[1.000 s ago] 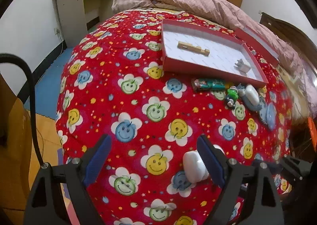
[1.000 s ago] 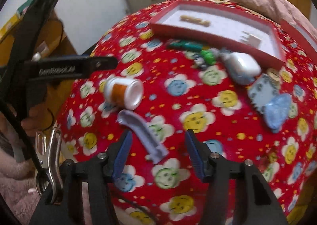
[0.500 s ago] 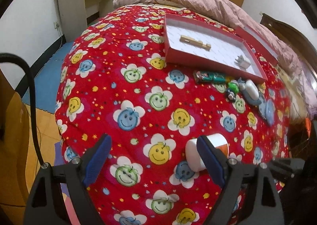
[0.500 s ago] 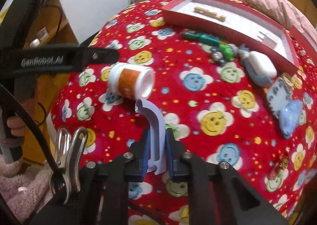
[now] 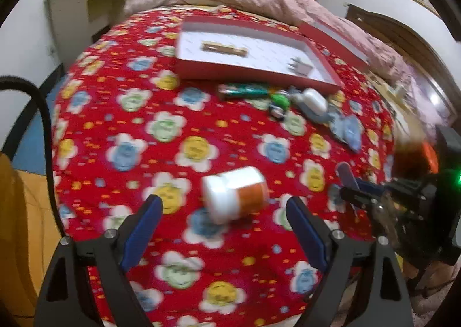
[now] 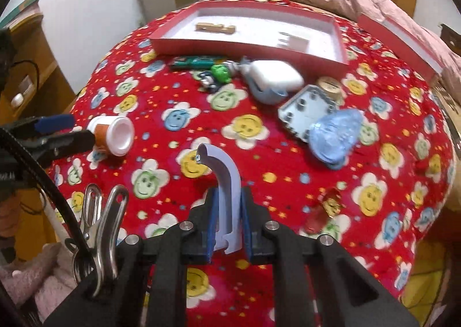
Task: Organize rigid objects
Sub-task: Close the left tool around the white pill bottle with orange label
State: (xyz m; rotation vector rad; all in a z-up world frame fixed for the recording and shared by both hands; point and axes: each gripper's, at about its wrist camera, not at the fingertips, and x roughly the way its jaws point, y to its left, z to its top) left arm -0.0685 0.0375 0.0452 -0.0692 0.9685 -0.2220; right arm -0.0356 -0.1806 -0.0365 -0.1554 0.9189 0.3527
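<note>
My right gripper (image 6: 229, 209) is shut on a lilac curved plastic piece (image 6: 226, 180) and holds it above the red flowered bedspread; it also shows in the left wrist view (image 5: 347, 176). My left gripper (image 5: 224, 222) is open, with a white and orange pill jar (image 5: 234, 197) lying on its side between and just beyond the fingers; the jar shows too in the right wrist view (image 6: 113, 137). A red tray (image 6: 341, 45) with a white floor holds a wooden block (image 6: 215, 27) and a white plug (image 6: 294, 42).
In front of the tray lie a green wrapped bar (image 6: 196, 62), a green toy (image 6: 220, 73), a white case on a grey holder (image 6: 273, 76), a grey square part (image 6: 306, 109), a clear blue piece (image 6: 334, 134) and a small red item (image 6: 322, 210). A red lid (image 6: 397, 36) lies right.
My right gripper shut on the lilac piece and lifted it off the bedspread. My left gripper moved so the jar now lies between its open fingers.
</note>
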